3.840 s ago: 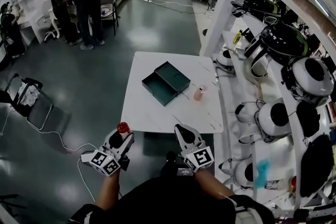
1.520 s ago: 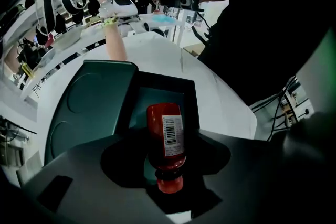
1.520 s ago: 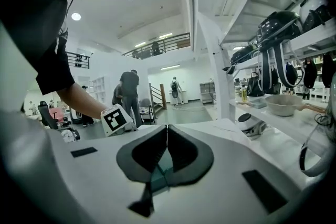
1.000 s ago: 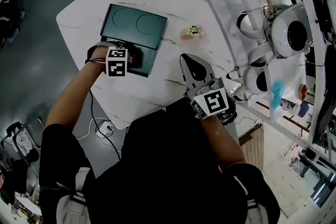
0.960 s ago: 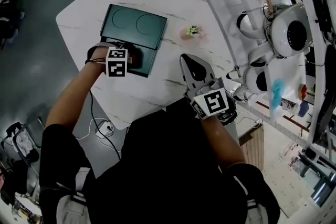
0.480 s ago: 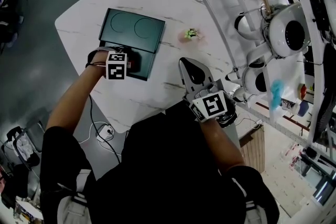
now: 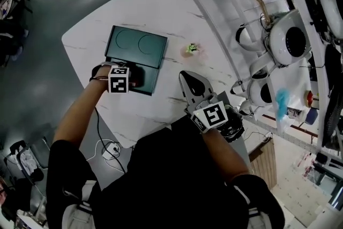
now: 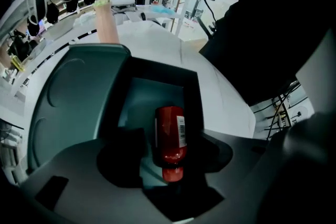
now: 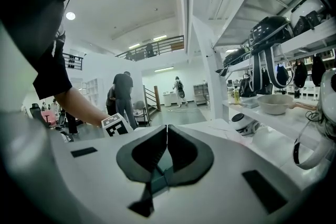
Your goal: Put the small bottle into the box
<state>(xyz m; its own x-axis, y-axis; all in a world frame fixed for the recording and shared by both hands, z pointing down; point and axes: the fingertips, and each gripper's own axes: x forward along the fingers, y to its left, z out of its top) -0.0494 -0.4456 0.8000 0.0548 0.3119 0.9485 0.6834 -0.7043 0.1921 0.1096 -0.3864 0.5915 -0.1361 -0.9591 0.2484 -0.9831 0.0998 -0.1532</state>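
Observation:
A small red bottle point(image 8: 170, 139) lies on its side in the tray of the open dark green box point(image 8: 79, 92). My left gripper point(image 8: 168, 162) hangs over it with its jaws opening; the bottle sits between them, and the box floor shows between it and the left jaw. In the head view the left gripper point(image 7: 135, 79) is over the tray half of the box point(image 7: 136, 43), and the bottle shows only as a faint red patch. My right gripper point(image 7: 193, 86) is shut and empty, above the white table point(image 7: 161, 8) to the box's right.
A pink bottle with a green cap point(image 7: 191, 49) stands on the table right of the box, and shows in the left gripper view as the pink bottle point(image 8: 106, 16). Shelves with helmets point(image 7: 289, 40) run along the right side. People stand far off in the room.
Since the earliest frame I have come to the table and the left gripper has brought the red bottle into the box. Over the last second both grippers have hardly moved.

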